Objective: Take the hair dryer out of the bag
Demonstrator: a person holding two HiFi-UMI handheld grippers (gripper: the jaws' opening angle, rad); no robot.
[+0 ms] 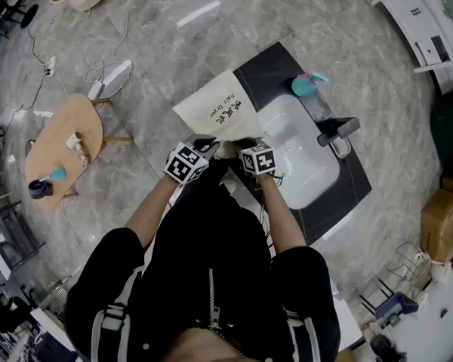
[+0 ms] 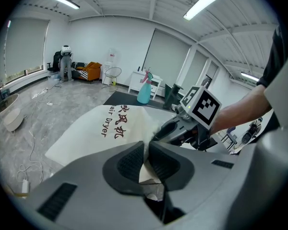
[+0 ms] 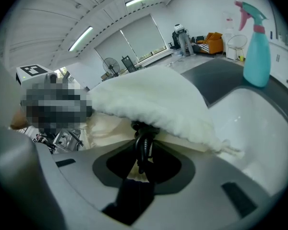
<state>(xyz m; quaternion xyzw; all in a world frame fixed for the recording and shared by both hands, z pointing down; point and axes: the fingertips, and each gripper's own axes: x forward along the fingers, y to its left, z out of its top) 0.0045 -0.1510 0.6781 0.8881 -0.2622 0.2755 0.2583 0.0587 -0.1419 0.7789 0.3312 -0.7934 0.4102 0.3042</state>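
Observation:
A cream cloth bag (image 1: 217,108) printed "Hair Dryer" lies on the dark counter beside the sink, its mouth toward me. My left gripper (image 1: 208,144) is shut on the bag's cloth edge (image 2: 145,153), which is pinched between its ribbed pads. My right gripper (image 1: 244,145) is at the mouth next to it. In the right gripper view a black coiled cord (image 3: 144,140) hangs out from under the bag's fluffy edge (image 3: 153,104), and the right gripper (image 3: 143,150) is shut on it. The hair dryer's body is hidden inside the bag.
A white sink basin (image 1: 309,168) with a black faucet (image 1: 338,130) lies right of the bag. A teal spray bottle (image 1: 307,85) stands at the counter's far end. A wooden side table (image 1: 64,145) stands on the floor to the left, with cables near it.

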